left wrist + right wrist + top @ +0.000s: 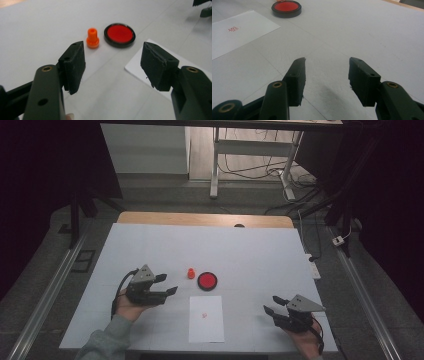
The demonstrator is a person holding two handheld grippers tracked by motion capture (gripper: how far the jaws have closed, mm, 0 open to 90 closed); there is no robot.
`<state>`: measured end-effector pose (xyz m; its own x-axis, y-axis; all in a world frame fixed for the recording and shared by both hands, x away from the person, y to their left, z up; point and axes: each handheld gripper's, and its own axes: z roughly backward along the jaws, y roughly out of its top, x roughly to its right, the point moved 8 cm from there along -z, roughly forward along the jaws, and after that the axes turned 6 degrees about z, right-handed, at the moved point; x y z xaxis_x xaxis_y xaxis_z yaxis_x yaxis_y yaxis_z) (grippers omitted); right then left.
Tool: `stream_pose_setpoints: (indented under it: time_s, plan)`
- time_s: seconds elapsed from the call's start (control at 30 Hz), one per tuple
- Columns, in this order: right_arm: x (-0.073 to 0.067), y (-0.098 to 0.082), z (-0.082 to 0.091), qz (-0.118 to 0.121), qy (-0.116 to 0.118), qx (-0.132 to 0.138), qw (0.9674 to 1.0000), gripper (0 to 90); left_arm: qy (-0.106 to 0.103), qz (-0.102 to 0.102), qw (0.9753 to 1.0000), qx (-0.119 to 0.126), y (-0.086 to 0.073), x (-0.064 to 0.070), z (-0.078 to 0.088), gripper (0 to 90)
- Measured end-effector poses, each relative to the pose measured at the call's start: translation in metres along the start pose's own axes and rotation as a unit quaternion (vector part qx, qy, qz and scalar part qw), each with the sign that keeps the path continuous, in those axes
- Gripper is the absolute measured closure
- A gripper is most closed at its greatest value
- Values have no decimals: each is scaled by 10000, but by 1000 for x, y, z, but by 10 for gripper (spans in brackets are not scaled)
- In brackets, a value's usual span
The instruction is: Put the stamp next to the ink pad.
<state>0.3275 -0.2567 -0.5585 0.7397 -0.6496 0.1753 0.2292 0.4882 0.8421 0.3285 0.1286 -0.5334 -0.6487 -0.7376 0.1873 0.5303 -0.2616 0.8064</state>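
Note:
A small orange stamp [190, 273] stands upright on the white table, just left of a round red ink pad [207, 281] in a black case. In front of them lies a white sheet of paper [206, 318] with a small red stamp mark [203, 315]. My left gripper [166, 285] is held above the table to the left of the stamp, open and empty; the stamp [92, 38] and the ink pad [119, 35] lie beyond its jaws. My right gripper [272, 304] rests open near the front right, clear of the paper [237, 31] and the ink pad [286, 8].
The white table surface [250, 250] has a wooden strip [200, 219] along its far edge. Beyond the table stand desk legs [215, 165] with cables on the floor. A cable and small box [339, 240] lie off the right edge.

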Motion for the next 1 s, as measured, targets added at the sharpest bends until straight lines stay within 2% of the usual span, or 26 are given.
stream_pose_setpoints:
  time_s: [0.23, 0.47, 0.6, 1.0]
  plan:
    - [2, 0, 0, 0, 9, 19, 10000, 473, 92, 94, 9999, -58, -35, -5, 25, 365]
    - [2, 1, -2, 11, 10, 20, 10000, 473, 122, 148, 9998, -87, -57, -7, 42, 366]
    - [4, 0, -1, -19, -9, 24, 10000, 473, 156, 180, 9997, -101, -62, -10, 45, 367]
    - [4, 1, -2, 32, -12, 25, 10000, 472, 106, 140, 9997, -151, -63, -8, 41, 367]
